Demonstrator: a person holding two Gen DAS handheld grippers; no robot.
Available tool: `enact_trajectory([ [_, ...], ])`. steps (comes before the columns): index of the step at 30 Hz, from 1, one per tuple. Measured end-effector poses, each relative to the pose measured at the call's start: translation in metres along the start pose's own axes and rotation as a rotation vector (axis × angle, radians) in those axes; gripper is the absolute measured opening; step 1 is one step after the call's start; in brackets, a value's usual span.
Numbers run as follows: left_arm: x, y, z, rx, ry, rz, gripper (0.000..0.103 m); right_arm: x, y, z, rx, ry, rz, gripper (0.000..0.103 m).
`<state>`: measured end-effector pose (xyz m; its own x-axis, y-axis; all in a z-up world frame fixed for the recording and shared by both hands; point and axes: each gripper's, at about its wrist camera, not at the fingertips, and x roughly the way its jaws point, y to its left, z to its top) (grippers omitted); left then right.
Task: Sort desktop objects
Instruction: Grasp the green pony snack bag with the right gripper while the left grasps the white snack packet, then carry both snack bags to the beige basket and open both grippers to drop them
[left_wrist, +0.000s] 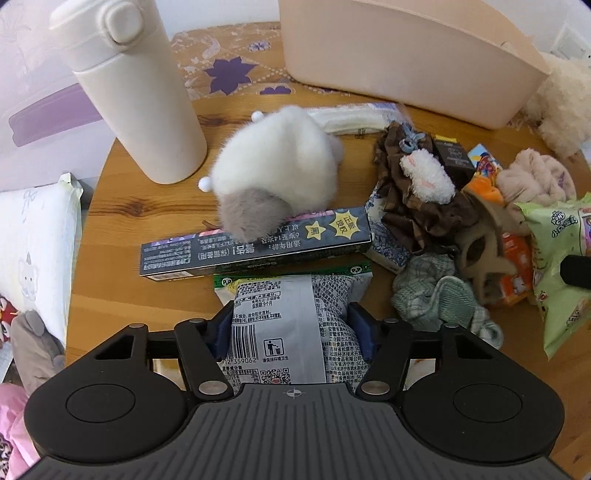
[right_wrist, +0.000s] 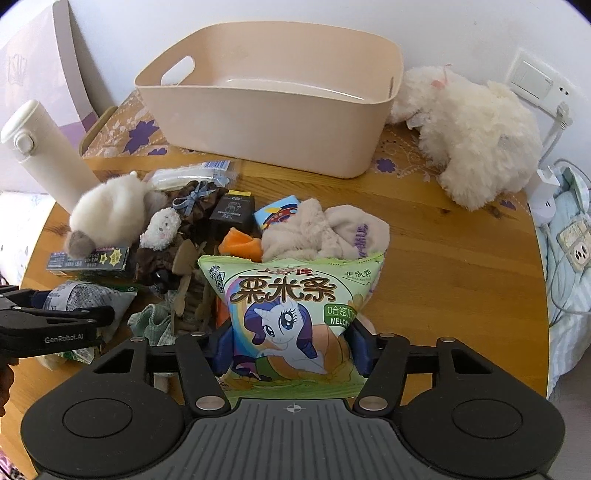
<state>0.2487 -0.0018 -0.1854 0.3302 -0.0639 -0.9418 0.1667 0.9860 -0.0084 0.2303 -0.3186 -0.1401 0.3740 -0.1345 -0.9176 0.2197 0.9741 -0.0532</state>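
My left tongs are clenched on a grey snack bag, low in the middle of the left view, its printed back with the barcode facing me. My right tongs are clenched on a green snack bag with a cartoon pony, low in the middle of the right view. Both bags look puffed and light. I judge the film slippery and the contents brittle, so I would pinch across the lower body where the pads already sit, firm enough not to slide and soft enough not to crush.

The right view shows the beige bin from above at the top of the frame, open, and as far as I can see with nothing in it. The left view shows only its outer wall at the upper right, nothing inside. The right view also shows the big white plush toy at the upper right, and my left tongs coming in from the left edge.

The left view gives a closer look at the white bottle standing at the upper left, the fluffy white toy lying on the dark box in the middle, and the green cloth at the right. The wooden table carries the whole pile.
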Motion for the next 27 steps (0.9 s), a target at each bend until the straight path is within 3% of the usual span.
enact_trajectory([
  [14, -0.059, 0.015, 0.013, -0.001, -0.099, -0.061, 0.063, -0.042, -0.027, 0.008, 0.051, -0.084, 0.002, 0.057],
  [27, -0.111, 0.000, 0.078, 0.076, -0.267, -0.099, 0.063, -0.083, -0.040, 0.067, -0.004, -0.242, -0.048, 0.058],
])
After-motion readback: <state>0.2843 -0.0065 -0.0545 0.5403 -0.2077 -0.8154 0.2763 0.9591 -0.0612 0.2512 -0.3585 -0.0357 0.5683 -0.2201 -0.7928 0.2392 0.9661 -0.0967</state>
